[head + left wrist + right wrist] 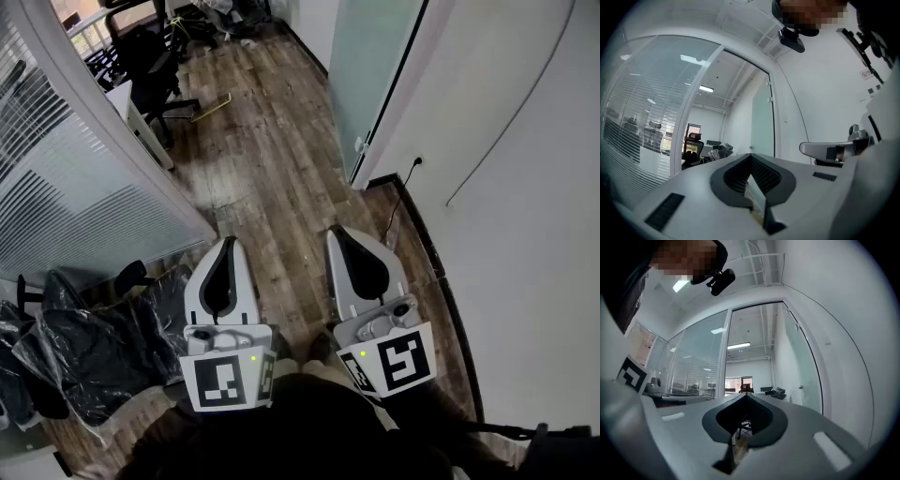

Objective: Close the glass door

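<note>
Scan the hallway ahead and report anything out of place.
The glass door stands swung open along the right side, not closed. A yellowish strip lies loose on the wooden floor near the office chairs, and clutter is heaped at the far end. Nothing looks spilled or broken.

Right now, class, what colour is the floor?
The floor is brown wood planking; the head view shows it best.

pale green frosted glass door [370,66], streaked brown wood-plank floor [272,141], white left gripper [225,241] and right gripper [336,229] with black-and-white markers [225,380]
</note>
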The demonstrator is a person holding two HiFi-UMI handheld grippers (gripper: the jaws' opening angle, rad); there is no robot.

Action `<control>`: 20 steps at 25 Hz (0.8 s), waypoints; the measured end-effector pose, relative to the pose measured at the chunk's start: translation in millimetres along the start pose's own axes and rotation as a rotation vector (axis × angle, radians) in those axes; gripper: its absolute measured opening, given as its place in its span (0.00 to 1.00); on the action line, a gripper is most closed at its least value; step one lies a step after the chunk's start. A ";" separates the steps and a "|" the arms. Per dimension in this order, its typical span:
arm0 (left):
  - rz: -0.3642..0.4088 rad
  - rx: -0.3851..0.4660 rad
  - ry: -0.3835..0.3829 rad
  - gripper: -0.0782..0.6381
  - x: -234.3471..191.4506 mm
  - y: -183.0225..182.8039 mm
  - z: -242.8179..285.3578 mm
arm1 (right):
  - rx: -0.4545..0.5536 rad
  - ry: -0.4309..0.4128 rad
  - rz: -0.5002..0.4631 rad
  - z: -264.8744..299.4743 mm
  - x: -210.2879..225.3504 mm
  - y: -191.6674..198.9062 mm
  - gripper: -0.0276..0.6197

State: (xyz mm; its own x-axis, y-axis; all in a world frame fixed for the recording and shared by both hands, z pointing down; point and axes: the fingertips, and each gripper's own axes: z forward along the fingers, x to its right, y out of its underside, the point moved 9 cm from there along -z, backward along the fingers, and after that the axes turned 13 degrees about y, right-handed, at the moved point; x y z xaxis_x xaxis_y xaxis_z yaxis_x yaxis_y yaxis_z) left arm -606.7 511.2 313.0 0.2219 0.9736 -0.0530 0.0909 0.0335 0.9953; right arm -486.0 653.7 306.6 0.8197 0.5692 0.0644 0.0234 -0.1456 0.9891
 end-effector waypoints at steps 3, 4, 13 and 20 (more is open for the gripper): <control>-0.002 0.002 0.001 0.10 -0.2 -0.2 0.9 | -0.002 -0.001 -0.002 0.9 0.0 0.2 0.04; -0.002 0.001 0.001 0.10 -0.1 -0.4 1.4 | -0.003 -0.003 -0.001 1.4 0.0 0.0 0.04; 0.007 -0.003 -0.017 0.10 6.5 2.8 14.1 | 0.018 -0.034 0.025 7.2 12.4 1.7 0.05; 0.006 -0.021 -0.034 0.10 14.1 10.4 32.0 | -0.024 -0.039 0.016 20.9 34.8 8.2 0.05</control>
State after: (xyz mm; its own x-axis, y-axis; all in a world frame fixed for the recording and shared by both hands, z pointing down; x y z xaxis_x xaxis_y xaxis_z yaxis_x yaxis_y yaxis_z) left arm -571.6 518.1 320.0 0.2557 0.9655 -0.0495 0.0693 0.0328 0.9971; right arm -445.3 655.4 314.2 0.8413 0.5351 0.0759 -0.0036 -0.1348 0.9909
